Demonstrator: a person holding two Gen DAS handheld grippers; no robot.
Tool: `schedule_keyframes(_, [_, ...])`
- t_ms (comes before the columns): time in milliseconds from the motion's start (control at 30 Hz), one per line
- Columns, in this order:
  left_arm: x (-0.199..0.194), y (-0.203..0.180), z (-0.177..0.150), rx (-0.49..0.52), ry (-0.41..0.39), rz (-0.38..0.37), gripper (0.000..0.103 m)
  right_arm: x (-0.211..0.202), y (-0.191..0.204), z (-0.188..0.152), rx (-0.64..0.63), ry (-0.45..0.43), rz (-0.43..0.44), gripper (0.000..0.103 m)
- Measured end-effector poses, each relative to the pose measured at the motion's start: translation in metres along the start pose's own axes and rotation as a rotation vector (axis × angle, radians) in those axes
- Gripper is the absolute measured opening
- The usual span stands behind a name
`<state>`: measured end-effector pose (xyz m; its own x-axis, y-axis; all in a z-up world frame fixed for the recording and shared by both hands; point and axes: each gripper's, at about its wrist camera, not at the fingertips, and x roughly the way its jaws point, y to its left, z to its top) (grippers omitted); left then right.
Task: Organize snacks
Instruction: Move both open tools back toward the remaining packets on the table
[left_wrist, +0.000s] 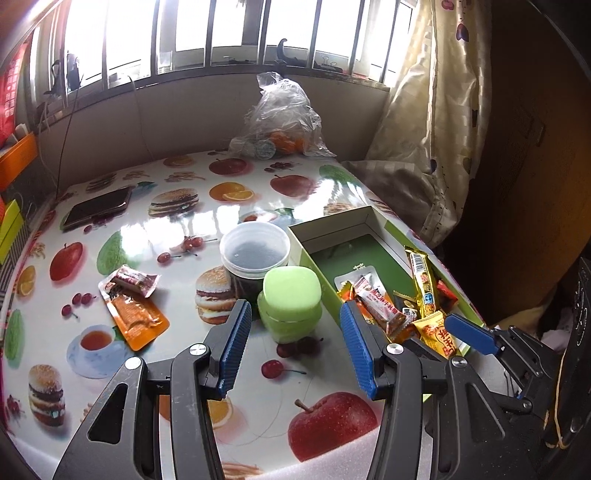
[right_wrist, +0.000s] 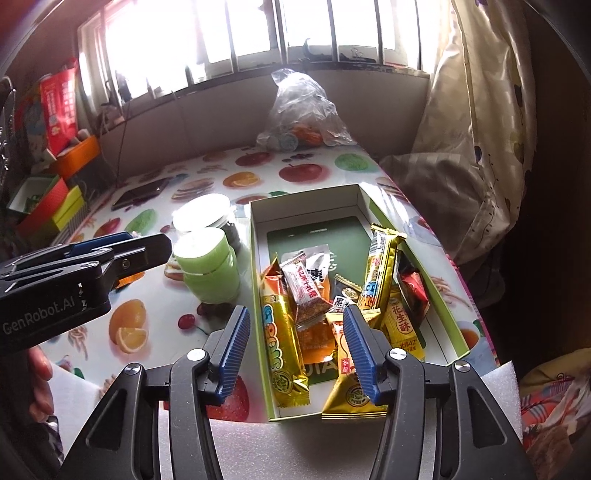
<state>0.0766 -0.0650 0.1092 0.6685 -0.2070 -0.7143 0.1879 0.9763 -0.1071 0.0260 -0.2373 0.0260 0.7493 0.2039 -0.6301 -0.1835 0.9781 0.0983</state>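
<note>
A green open box (left_wrist: 334, 225) (right_wrist: 445, 306) on the table's right side holds several wrapped snacks (right_wrist: 306, 291). Two snack packets lie loose on the table at the left: an orange one (left_wrist: 138, 321) and a reddish one (left_wrist: 131, 282) on top of it. My left gripper (left_wrist: 293, 350) is open and empty, low over the table, with a green lidded jar (left_wrist: 290, 301) (right_wrist: 208, 264) just ahead of it. My right gripper (right_wrist: 295, 350) is open and empty above the near end of the box; it also shows at the right of the left wrist view (left_wrist: 469, 334).
A clear-lidded dark jar (left_wrist: 255, 249) stands behind the green jar. A phone (left_wrist: 98, 208) lies at the far left. A plastic bag of fruit (left_wrist: 282, 122) sits by the window. Coloured boxes (right_wrist: 51, 205) stand left of the table. A curtain (left_wrist: 424, 122) hangs at the right.
</note>
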Motion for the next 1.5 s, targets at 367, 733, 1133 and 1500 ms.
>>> schedule_keyframes(367, [-0.012, 0.036, -0.008, -0.053, -0.011, 0.050, 0.052, 0.000, 0.026, 0.013, -0.022, -0.034, 0.041, 0.052])
schedule_keyframes(733, [-0.021, 0.086, -0.018, -0.133, -0.014, 0.113, 0.052, 0.013, 0.072, 0.028, -0.100, -0.034, 0.102, 0.052])
schedule_keyframes(1133, [-0.022, 0.163, -0.036, -0.283, -0.006, 0.204, 0.052, 0.049, 0.127, 0.041, -0.182, 0.025, 0.186, 0.052])
schedule_keyframes(1500, [-0.014, 0.205, -0.050, -0.358, 0.022, 0.243, 0.052, 0.108, 0.182, 0.044, -0.254, 0.131, 0.249, 0.052])
